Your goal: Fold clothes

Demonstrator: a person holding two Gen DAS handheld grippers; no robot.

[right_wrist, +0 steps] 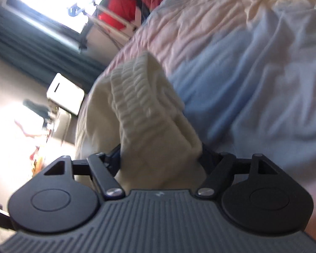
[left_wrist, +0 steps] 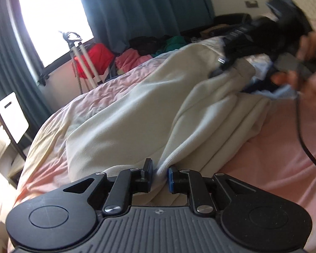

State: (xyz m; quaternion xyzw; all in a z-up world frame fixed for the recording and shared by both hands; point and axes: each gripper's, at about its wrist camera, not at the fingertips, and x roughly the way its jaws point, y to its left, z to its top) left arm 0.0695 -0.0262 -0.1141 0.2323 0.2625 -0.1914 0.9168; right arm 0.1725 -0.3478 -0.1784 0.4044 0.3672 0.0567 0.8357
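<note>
A cream garment (left_wrist: 137, 113) lies stretched across the pink bed (left_wrist: 280, 147). My left gripper (left_wrist: 159, 174) is shut on one edge of it near the bed's front. My right gripper shows at the far end in the left wrist view (left_wrist: 223, 67), blurred, with the person's hand (left_wrist: 313, 78) behind it. In the right wrist view my right gripper (right_wrist: 161, 147) is shut on the garment's ribbed cream hem (right_wrist: 141, 97), which bunches up between the fingers and hides the pads.
A pile of dark and light-blue clothes (left_wrist: 261, 80) lies on the bed behind the garment. Red, pink and green clothes (left_wrist: 137, 57) are heaped by the window (left_wrist: 50, 21). A white chair (left_wrist: 11, 118) stands left of the bed. A black cable (left_wrist: 305, 139) hangs at right.
</note>
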